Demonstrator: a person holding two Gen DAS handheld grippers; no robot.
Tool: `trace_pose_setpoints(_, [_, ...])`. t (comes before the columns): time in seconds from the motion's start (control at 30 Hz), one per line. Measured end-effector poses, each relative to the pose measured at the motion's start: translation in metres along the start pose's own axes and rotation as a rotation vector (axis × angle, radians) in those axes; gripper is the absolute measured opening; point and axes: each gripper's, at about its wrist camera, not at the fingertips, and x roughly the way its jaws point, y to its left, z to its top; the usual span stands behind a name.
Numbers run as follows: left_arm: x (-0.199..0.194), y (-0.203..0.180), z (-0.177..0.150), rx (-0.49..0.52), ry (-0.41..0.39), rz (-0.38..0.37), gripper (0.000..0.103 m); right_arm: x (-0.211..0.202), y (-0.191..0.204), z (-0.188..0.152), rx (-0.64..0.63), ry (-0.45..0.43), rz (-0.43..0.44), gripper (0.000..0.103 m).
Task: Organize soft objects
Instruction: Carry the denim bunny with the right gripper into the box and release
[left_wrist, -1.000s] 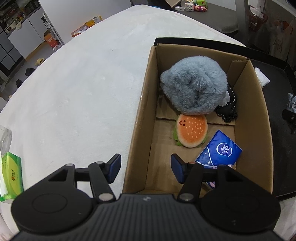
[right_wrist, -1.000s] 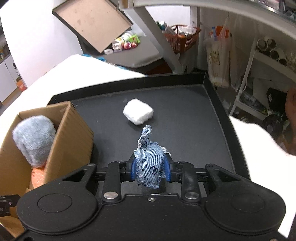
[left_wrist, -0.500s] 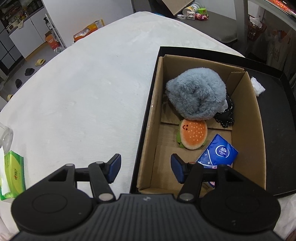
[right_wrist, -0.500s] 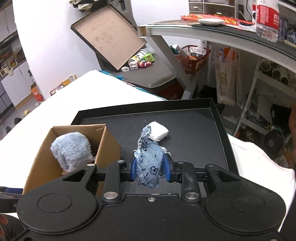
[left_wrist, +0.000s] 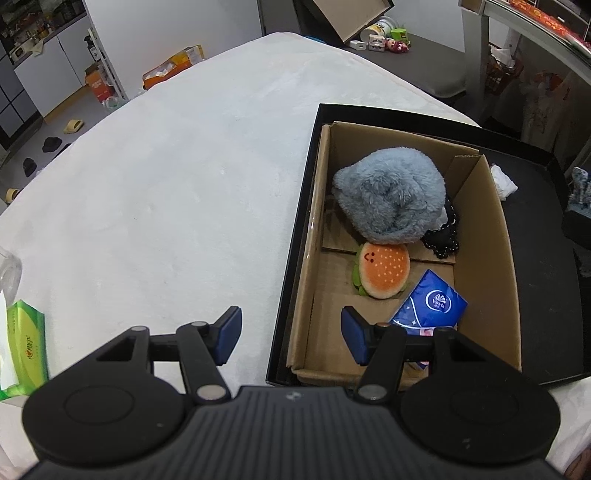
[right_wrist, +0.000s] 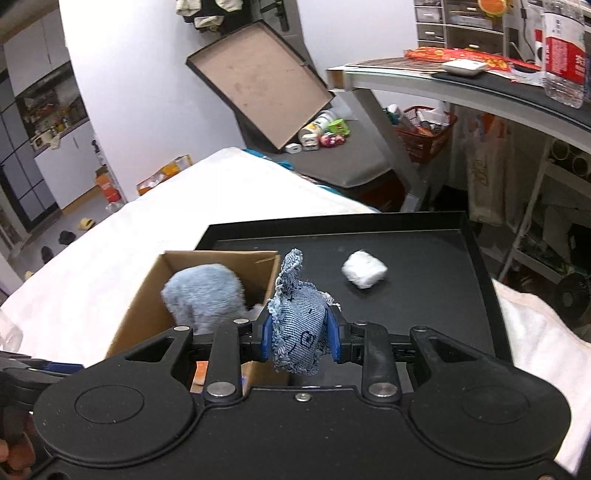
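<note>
My right gripper (right_wrist: 299, 338) is shut on a blue denim pouch (right_wrist: 300, 328) and holds it in the air over the near right corner of the cardboard box (right_wrist: 144, 314). The box (left_wrist: 491, 258) stands in a black tray (left_wrist: 295, 236) and holds a grey furry plush (left_wrist: 388, 195), an orange burger plush (left_wrist: 384, 271), a black lacy item (left_wrist: 441, 240) and a blue tissue pack (left_wrist: 430, 304). My left gripper (left_wrist: 291, 330) is open and empty above the box's near left corner. A white soft wad (right_wrist: 364, 274) lies on the tray (right_wrist: 476, 266).
The tray rests on a white padded table (left_wrist: 166, 184). A green tissue pack (left_wrist: 24, 345) lies at the table's near left edge. A metal desk (right_wrist: 461, 85) and shelves with clutter stand to the right. A tilted box lid (right_wrist: 258, 77) leans behind.
My right gripper has risen and drawn back with the denim pouch, now nearer the box. My left gripper has also pulled up and back, so the box looks smaller.
</note>
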Motion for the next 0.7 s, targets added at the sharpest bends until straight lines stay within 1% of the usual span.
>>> trace_pose_setpoints(0.37, [0.000,0.010,-0.002,-0.019,-0.013,-0.045,0.058,-0.002,0.029,-0.005,-0.031,-0.001,0.064,0.028])
trace_pose_setpoints(0.7, [0.009,0.019,-0.007,-0.036,-0.007,-0.073,0.057,0.010,0.056,-0.011,-0.052,0.040,0.122,0.029])
